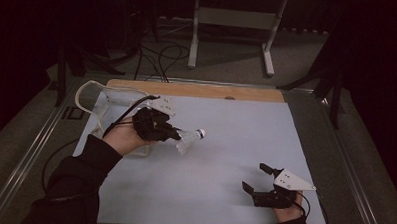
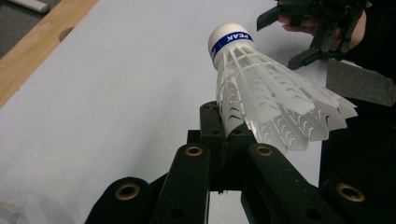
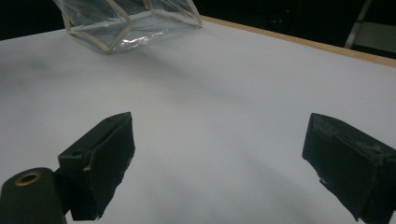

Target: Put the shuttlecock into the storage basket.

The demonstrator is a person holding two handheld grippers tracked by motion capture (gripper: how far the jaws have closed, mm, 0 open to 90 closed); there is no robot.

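A white shuttlecock (image 1: 190, 139) with a blue band round its cork tip is held above the pale table (image 1: 220, 143) at centre left. My left gripper (image 1: 178, 136) is shut on the rim of its feather skirt. In the left gripper view the shuttlecock (image 2: 266, 93) rises from between the closed jaws, cork pointing away, and my left gripper (image 2: 229, 135) pinches one edge of the skirt. My right gripper (image 1: 254, 178) rests near the table's front right, open, with nothing between its fingers. The right gripper view looks across bare table between the wide-apart jaws of my right gripper (image 3: 219, 158).
A clear plastic bag (image 1: 99, 101) with a pale rim lies at the table's back left, behind my left hand; it is also in the right gripper view as the bag (image 3: 126, 21). A wooden strip (image 1: 197, 89) runs along the far edge. Cables and a metal stand sit on the floor beyond.
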